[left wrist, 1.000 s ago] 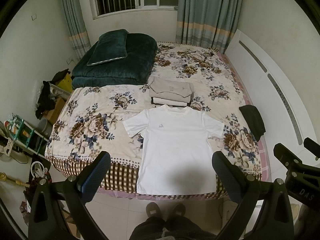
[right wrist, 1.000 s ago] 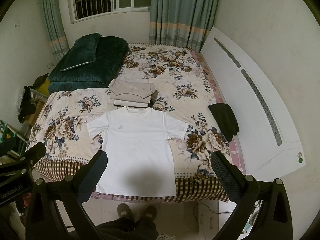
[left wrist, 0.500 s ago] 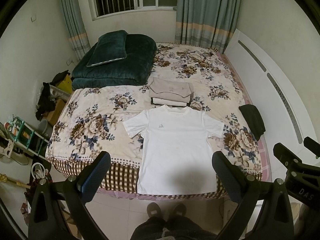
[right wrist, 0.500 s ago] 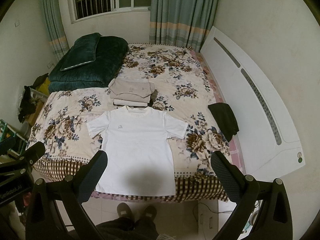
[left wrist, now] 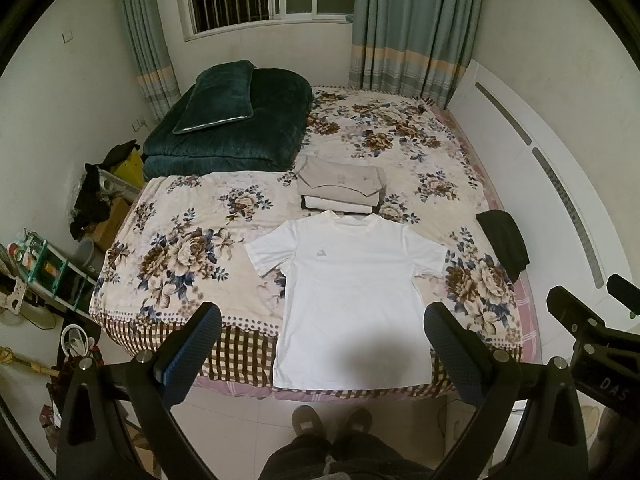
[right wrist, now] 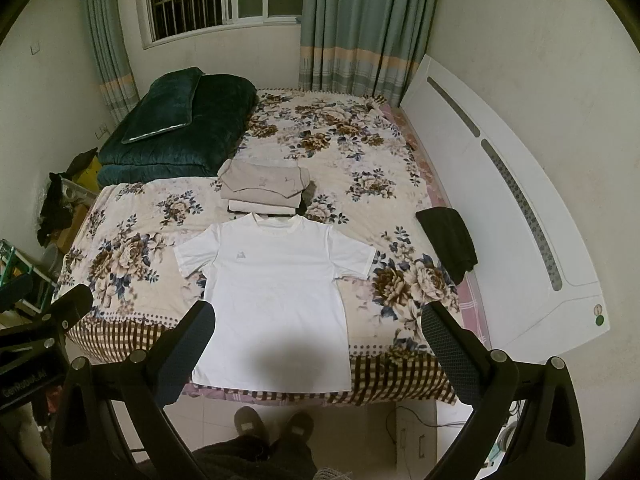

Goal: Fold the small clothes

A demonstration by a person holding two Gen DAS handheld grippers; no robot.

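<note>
A white T-shirt (left wrist: 352, 288) lies flat, front up, at the near edge of the floral bed (left wrist: 192, 248); it also shows in the right wrist view (right wrist: 276, 292). Behind its collar sits a stack of folded beige and white clothes (left wrist: 340, 188), also in the right wrist view (right wrist: 262, 190). My left gripper (left wrist: 322, 344) is open and empty, held high above the shirt's hem. My right gripper (right wrist: 320, 340) is open and empty, also high above the hem. A dark garment (left wrist: 504, 240) lies at the bed's right edge.
A folded dark green quilt with a pillow (left wrist: 232, 120) fills the bed's far left. A white headboard (left wrist: 560, 184) runs along the right. Clutter and a shelf (left wrist: 40, 264) stand on the floor at left. The person's feet (left wrist: 332, 424) are at the bed's foot.
</note>
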